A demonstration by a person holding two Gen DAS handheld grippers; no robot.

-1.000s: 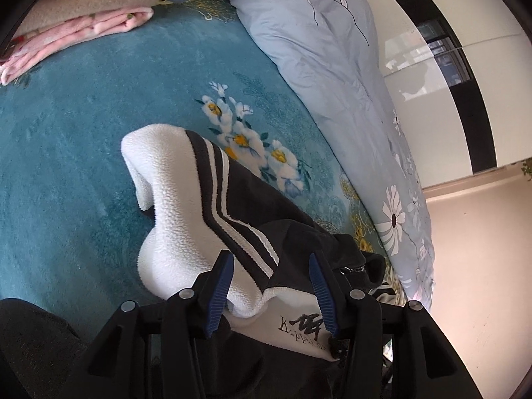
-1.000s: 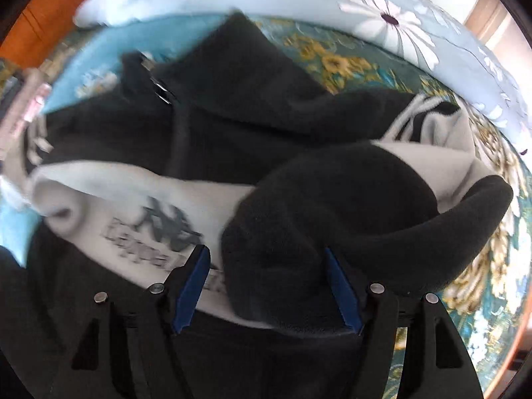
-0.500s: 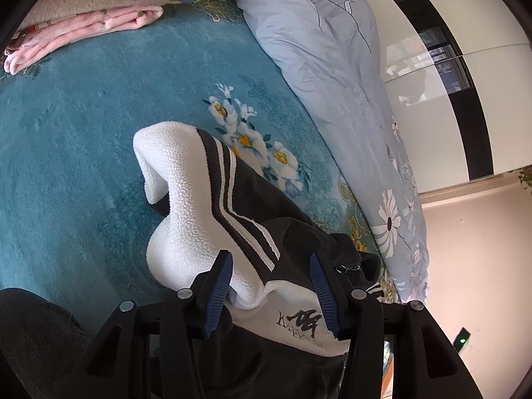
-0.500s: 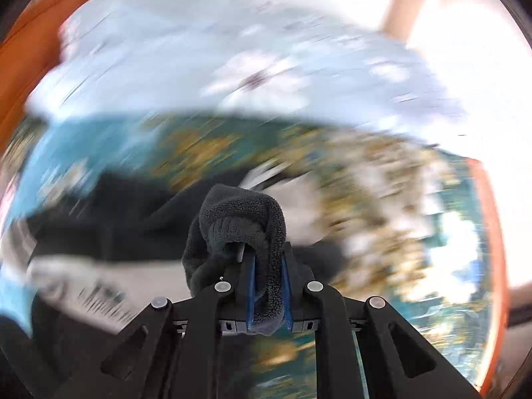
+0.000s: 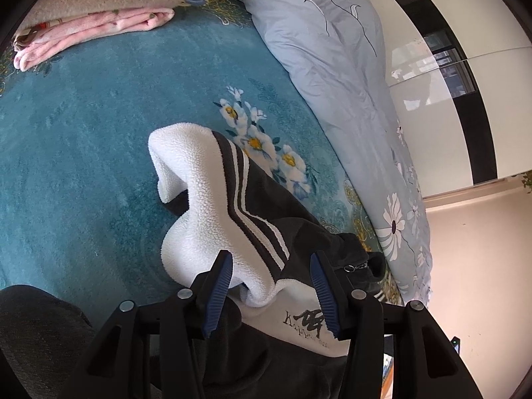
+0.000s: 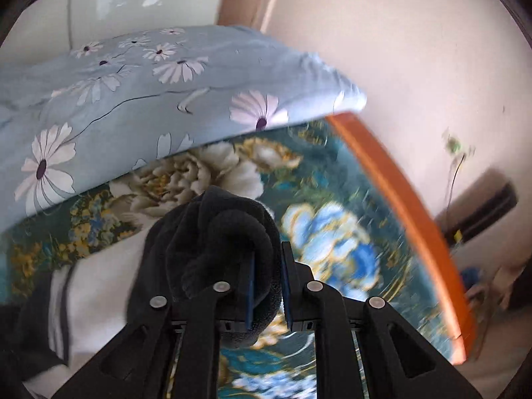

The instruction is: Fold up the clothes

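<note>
A black-and-white fleece jacket [image 5: 212,199] lies crumpled on the bed [image 5: 83,126], on its teal flowered blanket, close to the side where a pale blue daisy-print quilt [image 5: 335,66] runs along the bed's edge. Its white sleeve [image 5: 186,173], trimmed with dark stripes, humps up toward the middle of the bed, and a printed logo [image 5: 307,324] shows on the white panel nearest the camera.

The left claw [image 5: 271,294] hangs over that white panel with its blue-padded fingers [image 5: 217,291] set apart on either side of a fleece fold; the pads do not press the cloth, so the claw stands open.

The right claw [image 6: 267,286] is clamped tight on a bunched black sleeve [image 6: 229,249] of the same jacket, the dark fleece squeezed between its pads and bulging out above them. Its jaws have just been closing, with the fleece between them. It holds the sleeve near the corner of the bed, where the orange wooden bed frame [image 6: 399,206] borders the blanket; the white striped part of the jacket trails at lower left of that view.

At the bed's far edge sits a stack of folded clothes [image 5: 86,23], pink beneath beige.
</note>
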